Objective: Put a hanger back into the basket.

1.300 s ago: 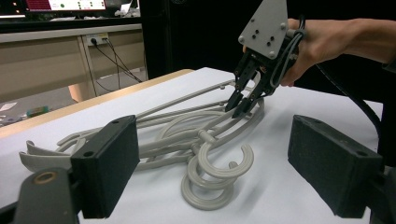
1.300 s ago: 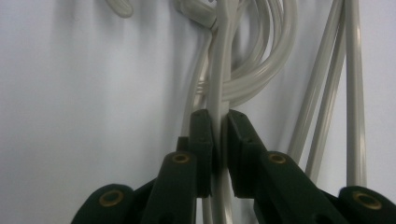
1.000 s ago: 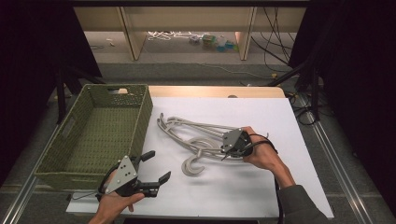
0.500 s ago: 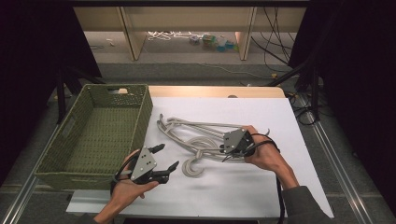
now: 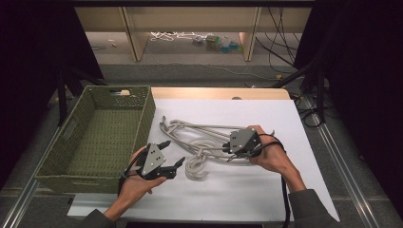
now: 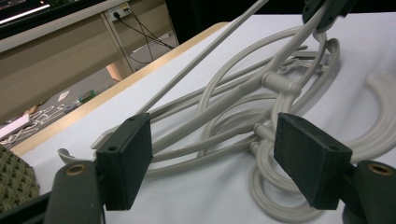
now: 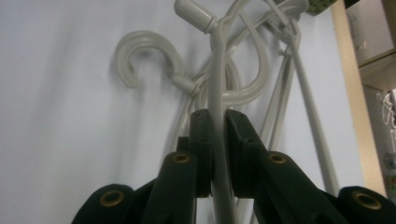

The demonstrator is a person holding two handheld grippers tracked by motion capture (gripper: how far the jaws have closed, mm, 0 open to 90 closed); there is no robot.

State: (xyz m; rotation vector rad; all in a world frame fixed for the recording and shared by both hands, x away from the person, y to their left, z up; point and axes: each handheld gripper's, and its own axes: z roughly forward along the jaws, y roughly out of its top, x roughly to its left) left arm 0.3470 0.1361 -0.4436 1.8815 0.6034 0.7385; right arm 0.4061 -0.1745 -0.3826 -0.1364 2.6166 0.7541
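A tangled pile of pale grey plastic clothes hangers [image 5: 199, 142] is lying on the white tabletop [image 5: 266, 190], just beside the empty green woven basket [image 5: 62, 166] at the table's left. The right gripper [image 5: 232, 153] is pinching the thin bar of one hanger; in the right gripper view its black pads [image 7: 201, 140] are pressing that bar [image 7: 219, 154] from both sides, with the hanger's curved hook [image 7: 140, 56] lying beyond on the white surface. The left gripper [image 5: 172, 156] is hovering between the basket and the pile, near the hooks. Its jaws have just been closing a little, yet they are standing well apart; in the left gripper view several grey bars and loops [image 6: 219, 126] are showing between the two pads [image 6: 126, 158], farther off and untouched.

The step in hand appears to be separating one hanger from the tangle, the right gripper anchoring while the left is approaching for a second hold. The next move probably calls for the left gripper to be lowering onto a single bar or hook, avoiding its neighbours, and closing firmly before any pulling apart is attempted; catching two hangers at once would likely be dragging the whole pile.
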